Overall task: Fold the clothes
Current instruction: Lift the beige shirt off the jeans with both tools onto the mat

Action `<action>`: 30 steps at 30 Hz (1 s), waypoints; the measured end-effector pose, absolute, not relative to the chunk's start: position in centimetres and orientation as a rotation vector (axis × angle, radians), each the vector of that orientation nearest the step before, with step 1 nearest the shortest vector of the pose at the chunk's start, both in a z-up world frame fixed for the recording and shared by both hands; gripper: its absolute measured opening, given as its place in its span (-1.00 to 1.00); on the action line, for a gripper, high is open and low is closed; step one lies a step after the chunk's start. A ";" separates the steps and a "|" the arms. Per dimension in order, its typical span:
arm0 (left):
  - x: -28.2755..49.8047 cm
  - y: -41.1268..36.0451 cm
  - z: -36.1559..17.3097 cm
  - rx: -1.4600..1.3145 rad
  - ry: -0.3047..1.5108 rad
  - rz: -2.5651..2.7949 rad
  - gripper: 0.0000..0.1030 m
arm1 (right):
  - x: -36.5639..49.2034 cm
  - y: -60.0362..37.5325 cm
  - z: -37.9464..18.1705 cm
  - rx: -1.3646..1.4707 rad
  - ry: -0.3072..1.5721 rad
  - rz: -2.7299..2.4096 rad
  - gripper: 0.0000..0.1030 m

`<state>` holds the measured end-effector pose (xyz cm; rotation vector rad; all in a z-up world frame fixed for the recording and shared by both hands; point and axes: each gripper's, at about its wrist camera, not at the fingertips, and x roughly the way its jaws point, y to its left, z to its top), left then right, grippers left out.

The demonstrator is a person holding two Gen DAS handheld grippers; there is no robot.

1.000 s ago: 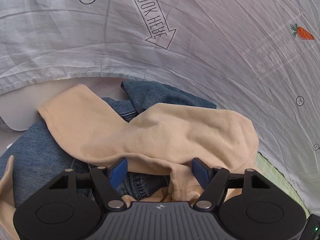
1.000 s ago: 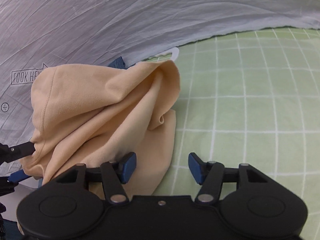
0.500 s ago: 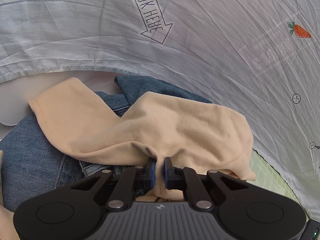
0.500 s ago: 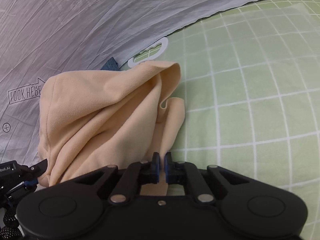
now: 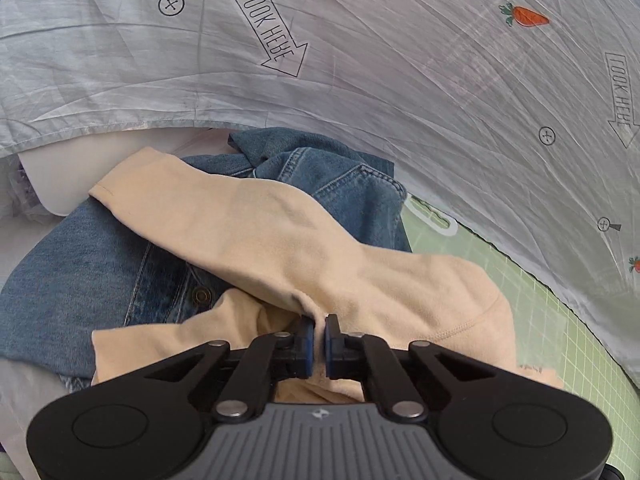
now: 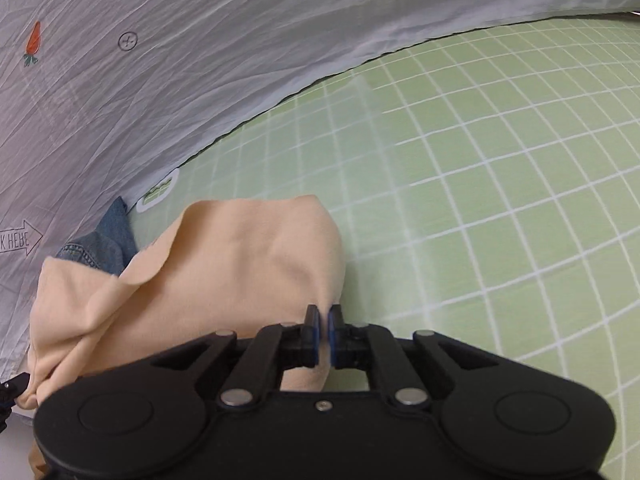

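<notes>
Left wrist view, two tongs, left tongs [image 5: 316, 334] and right tongs [image 6: 324, 330], each pinching one beige garment [image 5: 304, 240], one denim jacket [image 5: 80, 280]

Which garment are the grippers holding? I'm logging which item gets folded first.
The beige top, not the denim jacket under it: both the left gripper and right gripper are shut on its fabric.

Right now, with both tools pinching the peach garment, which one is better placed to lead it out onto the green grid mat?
Right. The right tool grips the peach knit garment beside open green grid mat; the left tool holds it over the blue denim jacket.
</notes>
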<state>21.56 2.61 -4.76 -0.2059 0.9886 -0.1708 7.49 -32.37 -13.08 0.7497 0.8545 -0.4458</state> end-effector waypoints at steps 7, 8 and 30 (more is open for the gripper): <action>14.8 -0.7 -4.3 -0.140 0.999 -0.204 -0.90 | -0.5 -36.5 -12.9 0.759 0.835 -0.535 -0.91; 13.8 -1.4 -4.2 -0.140 1.001 -0.210 -0.90 | -1.6 -37.1 -12.9 0.761 0.832 -0.548 -0.91; -2.8 -28.3 -6.2 -0.021 1.119 -0.581 -0.90 | -23.3 -60.3 -10.8 0.648 0.749 -0.880 -0.91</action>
